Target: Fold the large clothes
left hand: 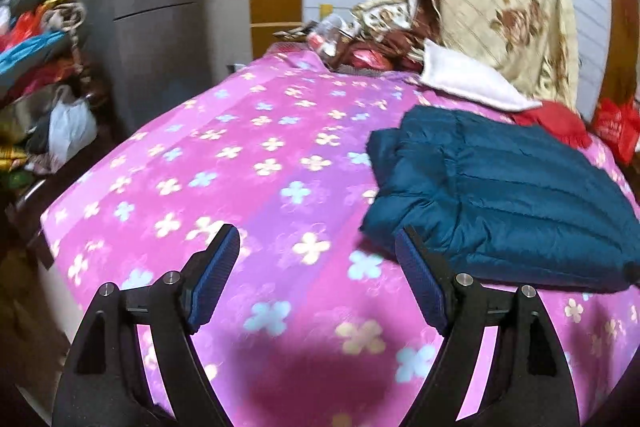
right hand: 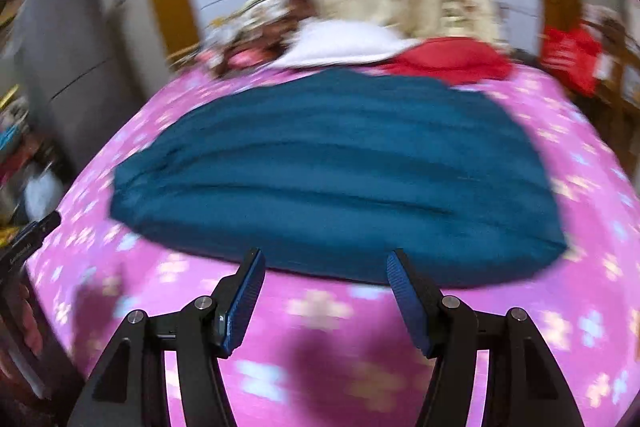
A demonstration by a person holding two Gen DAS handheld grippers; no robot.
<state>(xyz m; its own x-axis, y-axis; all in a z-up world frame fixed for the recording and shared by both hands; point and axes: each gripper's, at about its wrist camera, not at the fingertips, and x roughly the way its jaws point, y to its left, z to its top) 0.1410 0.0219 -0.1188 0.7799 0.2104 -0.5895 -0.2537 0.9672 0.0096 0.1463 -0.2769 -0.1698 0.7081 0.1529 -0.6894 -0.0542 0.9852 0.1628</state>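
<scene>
The teal jacket (left hand: 500, 195) is seen folded on the pink bedspread (left hand: 240, 167). Left gripper (left hand: 320, 267) and right gripper (right hand: 324, 291) are held wide open above the spread; nothing is gripped.

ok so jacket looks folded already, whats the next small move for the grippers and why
Probably lift both clear and leave it. The teal jacket lies as a compact bundle on the pink blanket, and the left gripper and right gripper are open, empty, short of it.
</scene>
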